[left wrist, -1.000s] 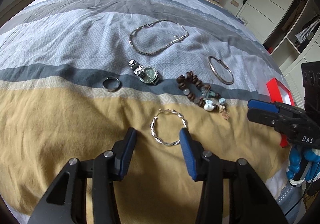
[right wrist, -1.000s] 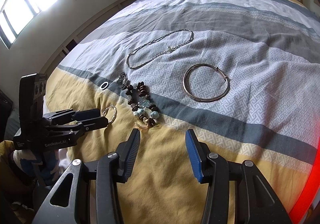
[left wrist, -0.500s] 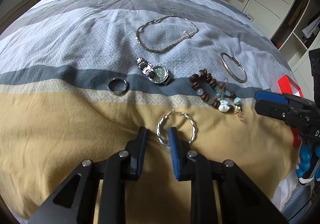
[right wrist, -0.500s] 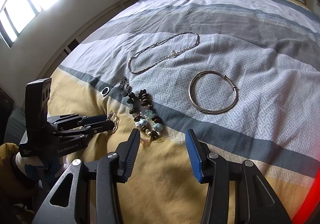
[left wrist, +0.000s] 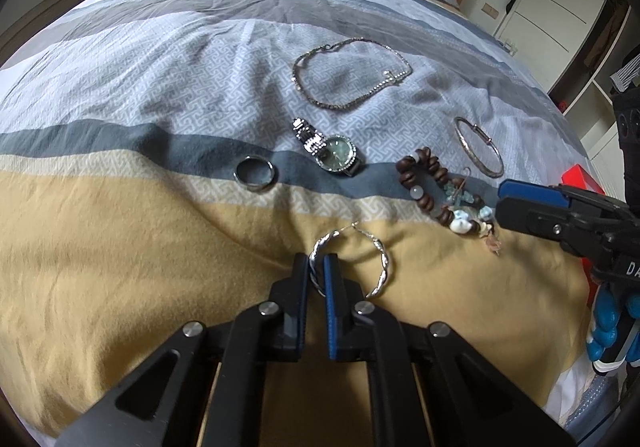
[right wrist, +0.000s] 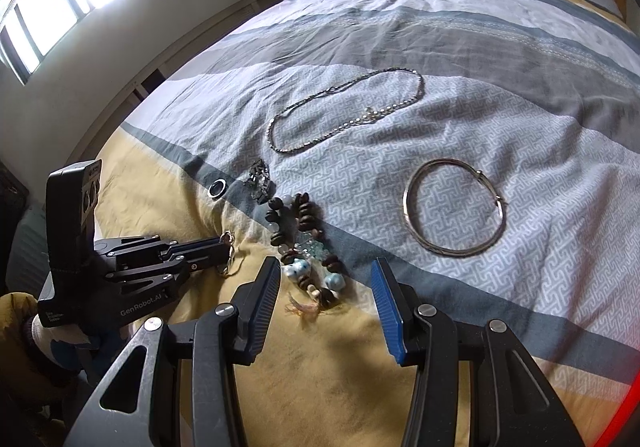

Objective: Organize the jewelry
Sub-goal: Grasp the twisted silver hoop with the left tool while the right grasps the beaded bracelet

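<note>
Pinching the twisted hoop [left wrist: 362, 261] at its thin near rim, the left gripper [left wrist: 316, 267], jaws just closed, is seemingly seated; light, stiff, slippery metal is expected.

All jewelry lies on the bedspread [left wrist: 120, 95]. From my left tongs' view: hoop earring [left wrist: 352, 267] nearest, ring [left wrist: 255, 178] behind it to the left, watch [left wrist: 328, 149] right of the ring, beaded bracelet [left wrist: 444, 193] right of the watch, bangle [left wrist: 478, 147] behind the bracelet, necklace [left wrist: 352, 73] farthest back behind the watch.
</note>
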Action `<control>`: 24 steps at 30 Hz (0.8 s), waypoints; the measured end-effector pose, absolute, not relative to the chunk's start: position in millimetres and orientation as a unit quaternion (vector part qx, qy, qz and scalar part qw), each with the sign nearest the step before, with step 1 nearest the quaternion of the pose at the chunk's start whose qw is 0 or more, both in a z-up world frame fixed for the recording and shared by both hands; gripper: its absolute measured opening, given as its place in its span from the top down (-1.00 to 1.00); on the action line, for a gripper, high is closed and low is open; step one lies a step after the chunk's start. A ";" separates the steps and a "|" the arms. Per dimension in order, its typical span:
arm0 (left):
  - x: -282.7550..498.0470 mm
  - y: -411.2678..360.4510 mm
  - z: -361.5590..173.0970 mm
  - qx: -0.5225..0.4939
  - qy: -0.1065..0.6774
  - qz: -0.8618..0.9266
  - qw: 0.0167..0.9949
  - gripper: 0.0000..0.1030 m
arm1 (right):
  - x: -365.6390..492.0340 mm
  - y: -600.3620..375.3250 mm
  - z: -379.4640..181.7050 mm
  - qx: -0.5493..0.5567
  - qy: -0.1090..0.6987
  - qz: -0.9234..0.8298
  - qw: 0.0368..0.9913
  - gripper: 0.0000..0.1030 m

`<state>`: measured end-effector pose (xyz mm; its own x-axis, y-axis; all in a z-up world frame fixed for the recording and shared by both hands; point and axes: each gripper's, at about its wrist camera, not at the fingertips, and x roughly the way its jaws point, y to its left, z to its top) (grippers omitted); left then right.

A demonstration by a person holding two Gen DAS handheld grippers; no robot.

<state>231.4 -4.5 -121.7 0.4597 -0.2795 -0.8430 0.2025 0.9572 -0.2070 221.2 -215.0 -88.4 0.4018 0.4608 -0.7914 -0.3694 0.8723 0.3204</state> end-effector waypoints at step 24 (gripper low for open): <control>236.9 -9.0 -128.3 -0.036 0.511 -0.132 0.849 0.86 | 224.7 -184.1 -114.2 -0.041 0.497 0.225 0.837 0.53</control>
<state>236.9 -9.0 -128.3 0.4430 -0.2599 -0.8580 0.1870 0.9628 -0.1951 224.7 -184.1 -114.2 0.4057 0.3352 -0.8503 -0.4172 0.8957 0.1540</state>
